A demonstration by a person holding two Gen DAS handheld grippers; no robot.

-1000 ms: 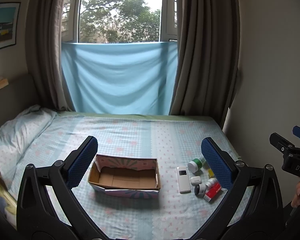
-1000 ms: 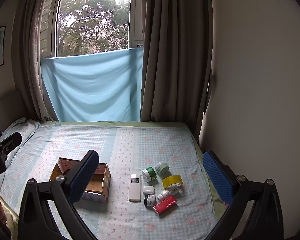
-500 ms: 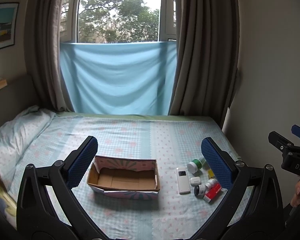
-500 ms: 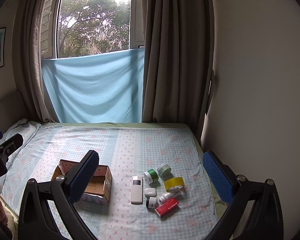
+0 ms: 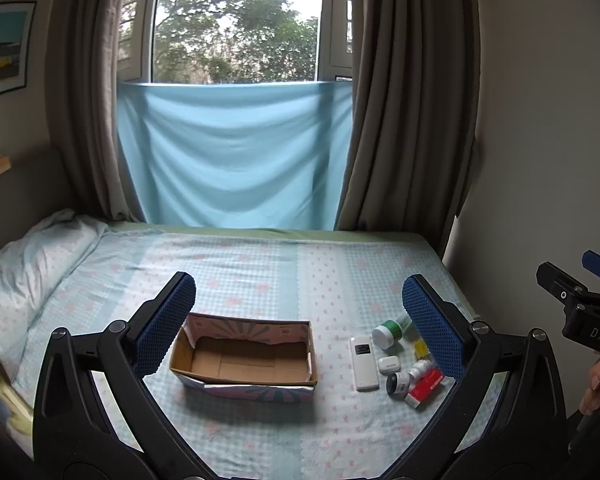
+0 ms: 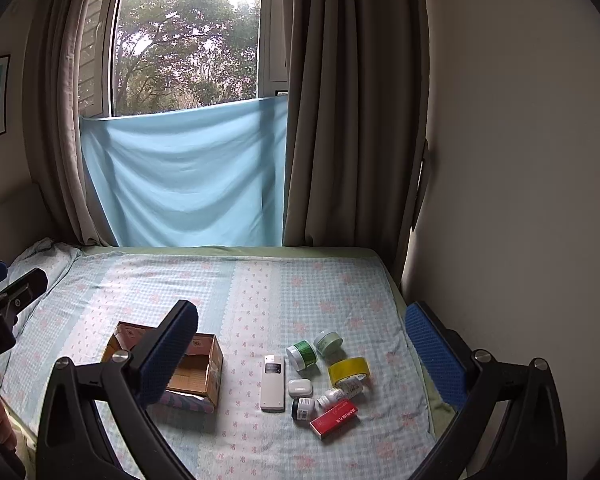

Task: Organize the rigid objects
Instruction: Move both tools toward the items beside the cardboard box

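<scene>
An empty cardboard box (image 5: 246,358) (image 6: 196,372) sits on the bed. To its right lies a cluster: a white remote (image 6: 273,383) (image 5: 364,363), a green-lidded jar (image 6: 302,355) (image 5: 387,333), a pale jar (image 6: 328,342), a yellow tape roll (image 6: 349,371), a white earbud case (image 6: 300,387) (image 5: 388,364), a small dark jar (image 6: 302,408), a white bottle (image 6: 340,393) and a red carton (image 6: 334,418) (image 5: 424,388). My left gripper (image 5: 298,314) hangs open above the box. My right gripper (image 6: 300,338) hangs open above the cluster. Neither holds anything.
The bed (image 5: 260,264) has a checked floral sheet, with a pillow (image 5: 32,256) at the left. A wall (image 6: 520,200) runs close along its right edge. Curtains and a blue cloth (image 5: 236,152) hang at the far end. A hand (image 5: 592,388) grips the other tool.
Both views have shifted only slightly; the box and the cluster sit a little lower and nearer in frame. Nothing on the bed has moved, and both grippers stay open.
</scene>
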